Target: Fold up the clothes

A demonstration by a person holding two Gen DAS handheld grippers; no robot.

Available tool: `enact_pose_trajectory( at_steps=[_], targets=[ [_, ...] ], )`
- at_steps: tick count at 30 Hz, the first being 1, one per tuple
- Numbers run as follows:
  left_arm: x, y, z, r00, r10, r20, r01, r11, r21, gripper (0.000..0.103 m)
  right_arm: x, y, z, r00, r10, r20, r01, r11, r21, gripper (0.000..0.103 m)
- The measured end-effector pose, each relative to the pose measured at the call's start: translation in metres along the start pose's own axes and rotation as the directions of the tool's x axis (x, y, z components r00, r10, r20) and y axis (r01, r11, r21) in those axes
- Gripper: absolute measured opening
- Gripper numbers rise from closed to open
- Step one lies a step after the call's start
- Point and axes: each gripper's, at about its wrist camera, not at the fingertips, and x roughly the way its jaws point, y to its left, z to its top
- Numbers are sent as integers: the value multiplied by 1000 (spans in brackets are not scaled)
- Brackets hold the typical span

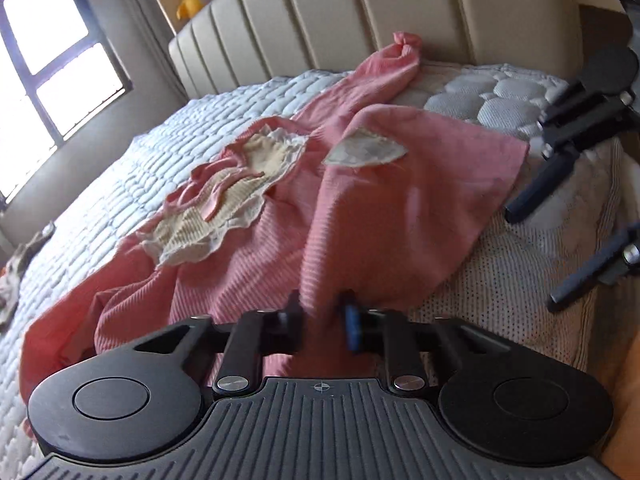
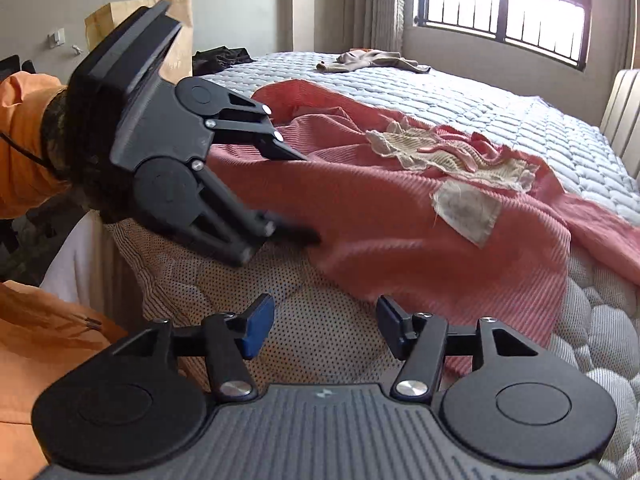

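A pink ribbed garment (image 1: 400, 208) (image 2: 380, 232) lies spread over the quilted mattress (image 1: 140, 168). It has a cream lace collar (image 1: 224, 208) (image 2: 452, 152) and a pale label patch (image 1: 362, 152) (image 2: 466, 208). My left gripper (image 1: 323, 318) (image 2: 306, 198) is at the garment's near edge by the mattress corner, its fingers narrowed on a bunch of pink cloth and blurred. My right gripper (image 2: 326, 324) (image 1: 532, 258) is open over the dotted mattress side, just short of the pink hem, with nothing between its fingers.
A padded headboard (image 1: 320, 12) stands behind the bed. A beige garment (image 2: 372, 60) lies at the far side near the window (image 2: 520, 8). Dark clothes (image 2: 222, 58) and a paper bag (image 2: 180, 12) sit beyond the bed's corner. An orange sleeve (image 2: 24, 140) is at the left.
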Motion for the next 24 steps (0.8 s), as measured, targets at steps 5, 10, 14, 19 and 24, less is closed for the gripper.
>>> enact_pose_trajectory(
  at_steps=[5,10,14,19,24],
  targets=[
    [-21,49,41,989,-40,144,67,980,-190,6,3,3,5,996,89,23,-91,993,76,57],
    [-39,86,82,960,118,252,-44,958,-283,6,40,-20,32,991,83,103,-110,953,284,37],
    [-40,96,93,954,137,267,-53,953,-299,6,72,-57,48,994,6,114,-59,880,472,32],
    [-34,91,93,958,125,258,-45,954,-296,6,109,-63,63,997,-1,81,-35,897,441,4],
    [-36,92,89,959,121,257,-39,952,-303,6,72,-24,59,988,139,69,-152,956,252,3]
  ],
)
